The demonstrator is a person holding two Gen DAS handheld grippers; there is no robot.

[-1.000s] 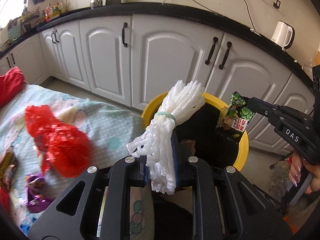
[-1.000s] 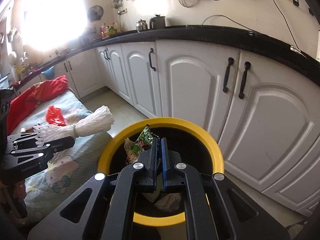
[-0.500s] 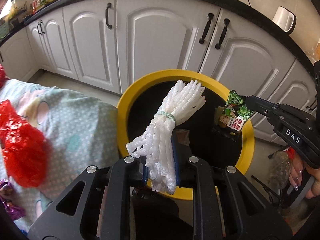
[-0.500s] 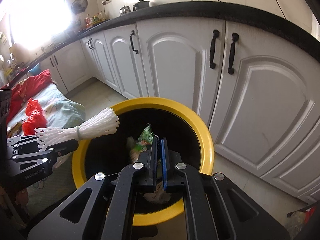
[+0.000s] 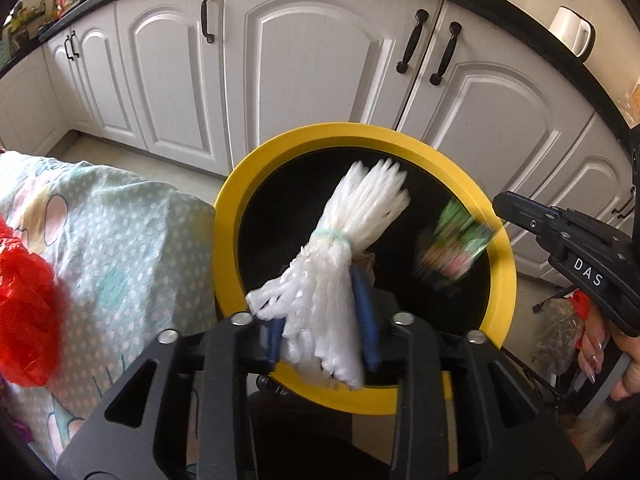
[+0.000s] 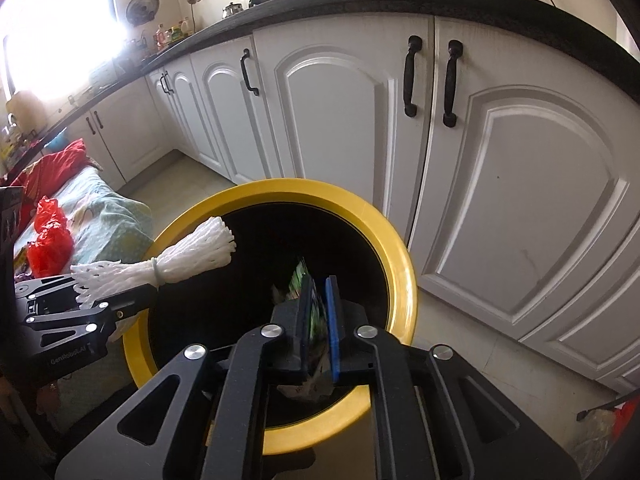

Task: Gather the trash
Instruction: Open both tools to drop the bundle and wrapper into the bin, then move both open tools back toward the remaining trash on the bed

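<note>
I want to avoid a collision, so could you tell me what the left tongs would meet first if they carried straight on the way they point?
Probably the dark inside of the yellow-rimmed round bin, past the white foam net bundle still between the left tongs; depth is unclear.

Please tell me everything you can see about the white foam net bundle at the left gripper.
The white foam net bundle is a sheaf of soft mesh sleeves, apparently foam, tied near its middle by a pale green band. One end fans out over the dark opening of the yellow-rimmed bin; the other sits between the blue pads of the left gripper, whose jaws have just been opening. It tilts up and away from the gripper, above the bin. Whether the pads grip it is unclear.
</note>
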